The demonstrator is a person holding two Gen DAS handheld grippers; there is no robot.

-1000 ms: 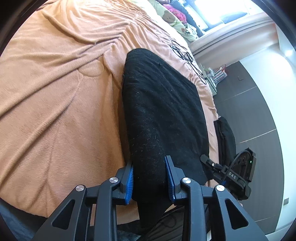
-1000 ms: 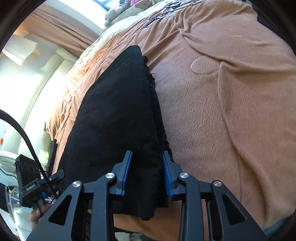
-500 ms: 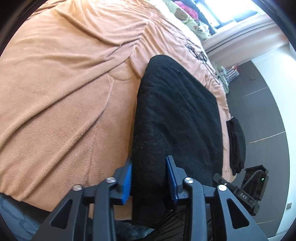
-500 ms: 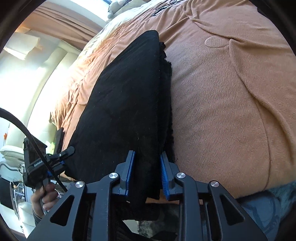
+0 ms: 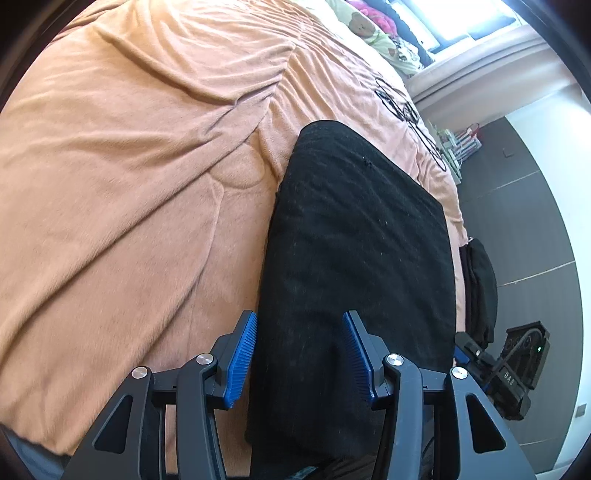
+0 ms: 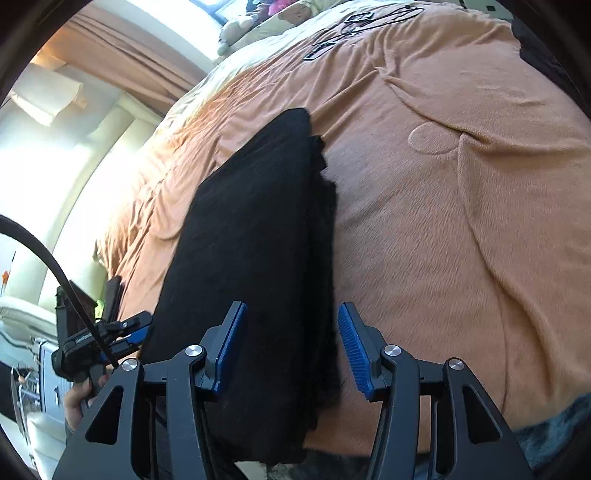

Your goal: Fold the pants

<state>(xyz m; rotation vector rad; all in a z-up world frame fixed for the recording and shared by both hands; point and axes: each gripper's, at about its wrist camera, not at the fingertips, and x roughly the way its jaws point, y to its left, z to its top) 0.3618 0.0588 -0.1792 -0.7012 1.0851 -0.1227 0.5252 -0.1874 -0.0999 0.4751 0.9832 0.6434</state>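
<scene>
Folded black pants [image 5: 354, 258] lying flat on an orange blanket [image 5: 129, 184] near the bed's near edge, both tongs spread wide over them.

Left wrist view: left gripper [image 5: 300, 356] opened wide, blue pads [image 5: 240, 358] straddling the near end of the pants without pinching; half a second ago clamped narrowly on that cloth. To the right, past the bed's edge, right gripper [image 5: 491, 369] seen small, beside a dark garment [image 5: 480, 288] hanging at the side. Right wrist view: right gripper [image 6: 291, 347] likewise opened wide, pads either side of the layered edge of the pants [image 6: 258, 240], released from the earlier narrow grip. At left, left gripper [image 6: 122, 332] held in a hand [image 6: 79, 400]; blanket [image 6: 443, 203] wrinkled, black cables [image 6: 354, 22] at the far edge.
</scene>
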